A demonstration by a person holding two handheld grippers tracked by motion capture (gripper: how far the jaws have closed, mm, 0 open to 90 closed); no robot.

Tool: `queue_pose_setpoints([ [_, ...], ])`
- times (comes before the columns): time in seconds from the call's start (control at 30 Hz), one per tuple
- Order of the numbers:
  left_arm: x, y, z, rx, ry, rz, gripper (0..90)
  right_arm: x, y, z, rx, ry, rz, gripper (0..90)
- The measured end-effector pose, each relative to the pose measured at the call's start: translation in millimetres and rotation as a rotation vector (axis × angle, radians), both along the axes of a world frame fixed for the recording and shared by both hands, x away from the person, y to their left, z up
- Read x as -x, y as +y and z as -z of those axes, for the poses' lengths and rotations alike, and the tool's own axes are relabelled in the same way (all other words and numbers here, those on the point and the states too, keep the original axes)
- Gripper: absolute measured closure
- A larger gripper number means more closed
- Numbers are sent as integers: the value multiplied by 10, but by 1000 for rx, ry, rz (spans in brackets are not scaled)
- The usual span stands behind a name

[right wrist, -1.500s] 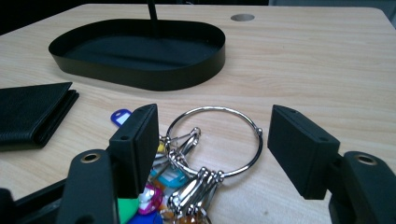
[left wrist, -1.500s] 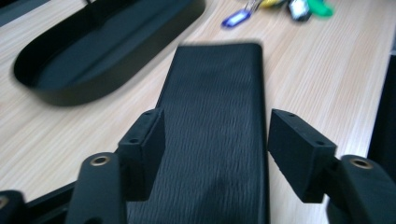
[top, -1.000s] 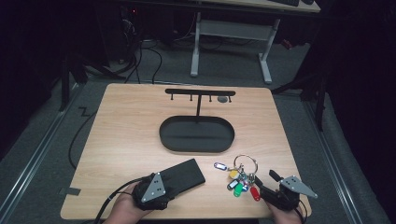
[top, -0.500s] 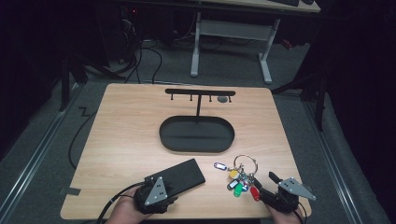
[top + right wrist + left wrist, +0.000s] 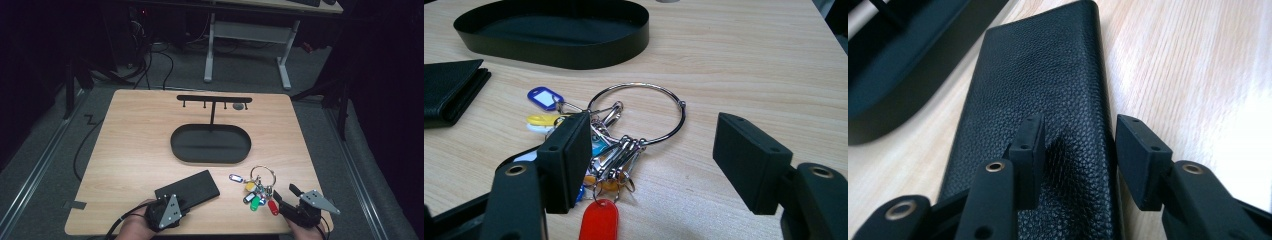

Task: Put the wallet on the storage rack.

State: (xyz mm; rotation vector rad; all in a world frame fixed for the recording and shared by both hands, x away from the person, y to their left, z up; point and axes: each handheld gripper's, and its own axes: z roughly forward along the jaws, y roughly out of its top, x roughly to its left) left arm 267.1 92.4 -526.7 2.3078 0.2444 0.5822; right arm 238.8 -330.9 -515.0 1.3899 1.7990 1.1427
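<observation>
Both grippers w/ jaws spread: left gripper (image 5: 1075, 150) straddles soft, grippy black leather wallet (image 5: 1043, 100) at table's near edge, right gripper (image 5: 654, 160) before loose, jangly steel key ring w/ coloured tags (image 5: 636, 117)—prob. best pinched at ring.

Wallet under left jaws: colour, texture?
Black, pebbled leather grain; the wallet shows best in the left gripper view.

The wallet (image 5: 1043, 100) under the left gripper (image 5: 1078, 145) is black with grained leather. Before the right gripper (image 5: 654, 165), the silver ring (image 5: 639, 112) carries blue, yellow, green and red tags (image 5: 598, 220).
</observation>
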Motion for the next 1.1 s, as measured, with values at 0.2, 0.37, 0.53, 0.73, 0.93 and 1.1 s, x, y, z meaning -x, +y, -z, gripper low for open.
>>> queue_pose_setpoints([
  [0.2, 99, -64, 54, -62, -107, -11, 564, 16, -10, -12, -1, -10, 0, 323],
  [0.37, 102, -46, 72, -51, -118, -9, 572, 8, -18, -7, -6, -8, 4, 324],
  [0.53, 92, -41, 70, -40, -106, -14, 579, 5, -15, -8, -10, -6, 2, 325],
  [0.73, 93, -50, 54, -50, -107, -22, 605, 6, -25, -5, -24, -5, 6, 325],
  [0.93, 56, -19, 29, -27, -79, -32, 665, -2, -50, 4, -51, -5, 10, 327],
  [1.1, 43, 2, 18, -24, -86, -40, 722, -2, -59, 4, -64, -7, 18, 328],
])
